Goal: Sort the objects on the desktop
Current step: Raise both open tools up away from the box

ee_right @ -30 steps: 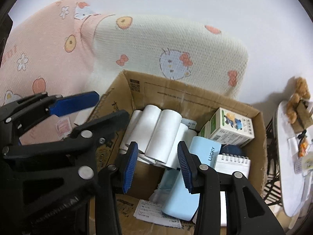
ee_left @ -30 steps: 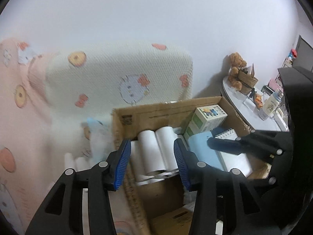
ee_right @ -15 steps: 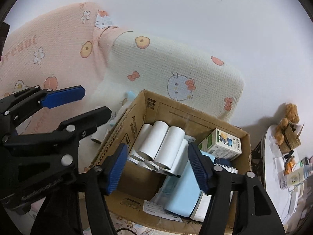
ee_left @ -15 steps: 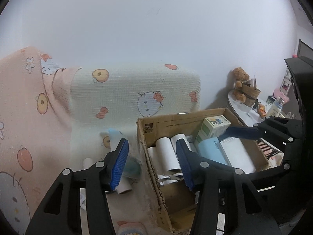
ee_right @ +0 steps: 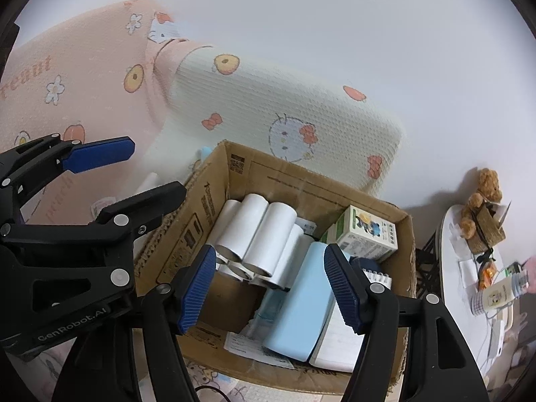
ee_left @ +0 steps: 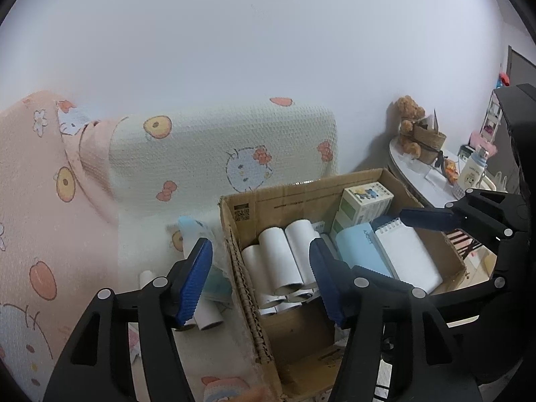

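Now we hover both tools above the open brown cardboard box (ee_right: 234, 181). Our left gripper (ee_left: 261, 279) is opening, jaws wide with nothing between them; our right gripper (ee_right: 269, 289) stands apart and empty too.

Inside the box lie white paper rolls (ee_right: 258, 234) stacked at one end, then a pale blue rectangular case (ee_right: 301, 305), a white spiral-bound notepad (ee_left: 407, 258) beside it, and a small green-and-cream printed carton (ee_right: 366, 234) against the far wall.

Outside, just beside the box wall on the patterned cloth, more white rolls (ee_left: 207, 316) wait with a light blue soft packet (ee_left: 196, 232). We judge the rolls light, hollow and crushable, so they are best pinched gently across the middle.
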Demonstrator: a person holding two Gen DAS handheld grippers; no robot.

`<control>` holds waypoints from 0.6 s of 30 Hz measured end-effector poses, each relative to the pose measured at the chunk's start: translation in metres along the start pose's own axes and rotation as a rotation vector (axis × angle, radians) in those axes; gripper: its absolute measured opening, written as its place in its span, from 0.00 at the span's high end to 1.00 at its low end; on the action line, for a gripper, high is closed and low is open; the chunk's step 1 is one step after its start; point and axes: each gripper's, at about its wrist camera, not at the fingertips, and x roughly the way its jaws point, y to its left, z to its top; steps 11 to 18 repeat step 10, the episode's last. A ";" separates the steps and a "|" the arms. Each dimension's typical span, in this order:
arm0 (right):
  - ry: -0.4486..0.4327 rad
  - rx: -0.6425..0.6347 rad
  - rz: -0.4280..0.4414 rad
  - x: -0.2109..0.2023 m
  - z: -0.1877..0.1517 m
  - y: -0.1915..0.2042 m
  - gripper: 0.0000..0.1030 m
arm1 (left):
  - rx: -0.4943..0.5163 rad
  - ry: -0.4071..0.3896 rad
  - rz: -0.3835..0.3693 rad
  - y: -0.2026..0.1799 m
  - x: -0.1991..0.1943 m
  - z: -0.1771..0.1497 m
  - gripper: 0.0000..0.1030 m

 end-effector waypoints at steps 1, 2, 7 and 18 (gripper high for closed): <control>0.005 0.003 -0.002 0.002 -0.001 -0.002 0.37 | 0.003 0.005 0.002 -0.001 0.001 0.000 0.37; 0.009 0.005 -0.004 0.003 -0.002 -0.003 0.37 | 0.008 0.008 0.009 -0.003 0.002 -0.001 0.37; 0.022 0.009 -0.018 0.008 -0.005 -0.005 0.37 | 0.024 0.016 0.025 -0.007 0.005 -0.001 0.37; 0.026 0.008 -0.018 0.008 -0.005 -0.006 0.37 | 0.027 0.018 0.024 -0.006 0.007 0.000 0.37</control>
